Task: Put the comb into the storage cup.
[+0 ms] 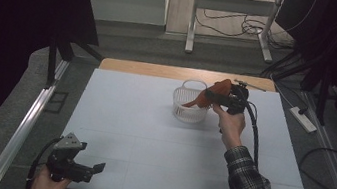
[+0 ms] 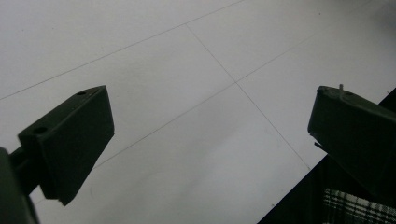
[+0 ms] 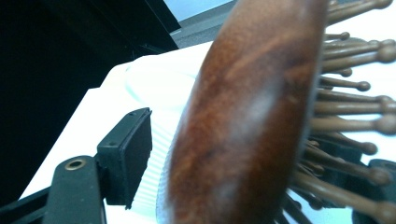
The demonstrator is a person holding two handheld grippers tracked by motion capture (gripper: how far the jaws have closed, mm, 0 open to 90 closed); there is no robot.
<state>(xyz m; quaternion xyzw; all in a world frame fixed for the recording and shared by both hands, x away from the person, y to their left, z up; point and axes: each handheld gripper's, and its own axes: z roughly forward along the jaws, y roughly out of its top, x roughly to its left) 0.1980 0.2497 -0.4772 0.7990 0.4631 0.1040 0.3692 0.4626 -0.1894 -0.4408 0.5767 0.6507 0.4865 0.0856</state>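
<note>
Tool number one, our right tool point(image 1: 221, 98), is hanging over the white basket point(image 1: 189, 106) at the far side of the table point(image 1: 149, 142), and we are letting go of a brown wooden hairbrush point(image 1: 212, 93). Its two black jaws are standing apart, and in the right gripper view the left jaw is sitting away from the brush's smooth back point(image 3: 243, 116), not pressing on it. We are holding the brush tilted so its thin end is pointing down into the basket, which we think is so it can slide in and rest against the rim. Our left tool point(image 1: 75, 167) is waiting near the close edge of the table with its jaws wide apart and nothing between them, out of the way because one hand is enough for this job.
</note>
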